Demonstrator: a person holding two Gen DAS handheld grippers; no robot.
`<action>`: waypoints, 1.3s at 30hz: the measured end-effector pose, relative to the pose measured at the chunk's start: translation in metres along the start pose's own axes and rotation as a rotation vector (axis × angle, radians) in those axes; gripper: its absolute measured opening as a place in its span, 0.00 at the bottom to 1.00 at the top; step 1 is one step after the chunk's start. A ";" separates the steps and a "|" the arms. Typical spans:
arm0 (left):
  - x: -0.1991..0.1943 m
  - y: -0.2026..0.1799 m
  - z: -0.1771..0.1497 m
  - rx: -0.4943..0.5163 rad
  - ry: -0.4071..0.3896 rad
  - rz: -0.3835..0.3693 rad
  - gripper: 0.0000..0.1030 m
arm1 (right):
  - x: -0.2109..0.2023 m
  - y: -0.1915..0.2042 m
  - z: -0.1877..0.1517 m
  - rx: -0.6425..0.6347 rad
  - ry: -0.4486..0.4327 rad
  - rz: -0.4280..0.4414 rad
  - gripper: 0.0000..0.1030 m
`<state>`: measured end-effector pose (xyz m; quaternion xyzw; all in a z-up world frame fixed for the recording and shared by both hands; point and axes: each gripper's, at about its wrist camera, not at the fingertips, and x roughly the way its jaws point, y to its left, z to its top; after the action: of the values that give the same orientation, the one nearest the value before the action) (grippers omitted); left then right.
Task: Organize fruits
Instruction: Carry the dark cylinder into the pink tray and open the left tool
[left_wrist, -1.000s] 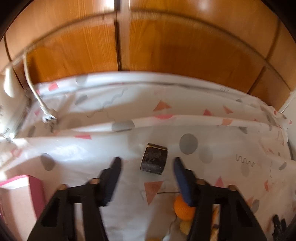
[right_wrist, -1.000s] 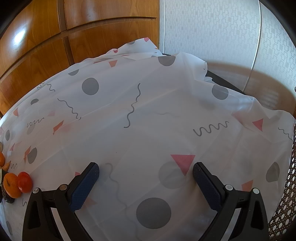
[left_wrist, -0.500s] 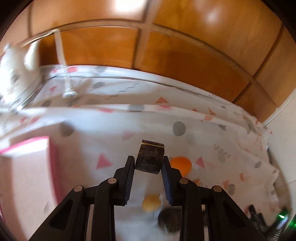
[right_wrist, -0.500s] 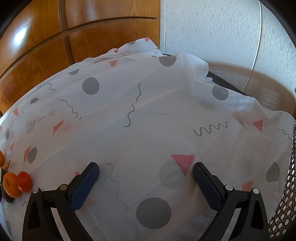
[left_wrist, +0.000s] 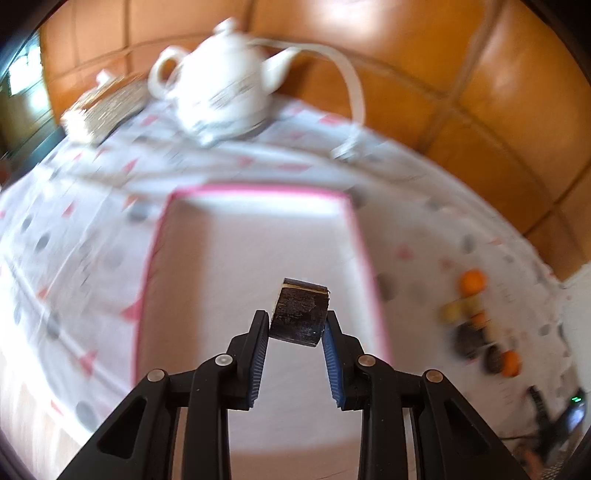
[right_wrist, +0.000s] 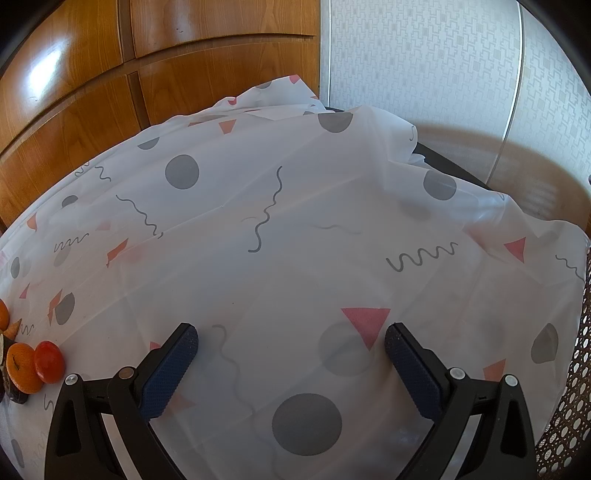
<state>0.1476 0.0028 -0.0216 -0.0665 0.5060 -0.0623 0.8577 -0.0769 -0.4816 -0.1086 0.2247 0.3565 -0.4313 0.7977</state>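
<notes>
- While the left wrist view is smeared w/ blur, the left gripper (left_wrist: 297, 325) is seen clamped on a dark block (left_wrist: 300, 316); both blue pads are pressed to its sides, jaws nearly together.
- What the block is can't be told: dark, rough-looking face, pale strip along its top edge.
- Block is held above a pink-rimmed white box (left_wrist: 255, 194), over the box's near-right part, not touching its floor as far as can be judged.
- Box is set on a patterned tablecloth (left_wrist: 92, 229) (grey dots, pink triangles).
- Behind the box a white teapot (left_wrist: 221, 81) is seen, w/ a stack of books or boxes (left_wrist: 105, 107) to its left; a white cable (left_wrist: 352, 96) is draped at right.
- At right of the box, well apart, a loose row of fruits (left_wrist: 476, 321) lies on the cloth: orange, yellowish and dark pieces, too blurred to name.
- In the right wrist view the right gripper (right_wrist: 291, 345) is seen w/ jaws spread wide, nothing between them, above bare cloth.
- An orange fruit (right_wrist: 24, 367) and a red fruit (right_wrist: 50, 361), touching, are seen at that view's left edge, beside a dark piece (right_wrist: 14, 395).
- Wooden cabinet doors (right_wrist: 110, 74) stand behind the table.
</notes>
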 end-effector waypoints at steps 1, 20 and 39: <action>0.005 0.008 -0.006 -0.006 0.009 0.016 0.28 | 0.000 0.000 0.000 0.000 0.000 0.000 1.00; 0.027 0.032 -0.010 -0.019 -0.068 0.037 0.41 | 0.002 0.003 0.002 -0.004 0.004 0.000 1.00; -0.048 0.043 -0.072 -0.040 -0.205 0.058 0.68 | 0.003 0.003 0.002 -0.004 0.003 0.005 1.00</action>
<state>0.0630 0.0495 -0.0221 -0.0750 0.4185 -0.0200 0.9049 -0.0727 -0.4828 -0.1090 0.2245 0.3581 -0.4281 0.7988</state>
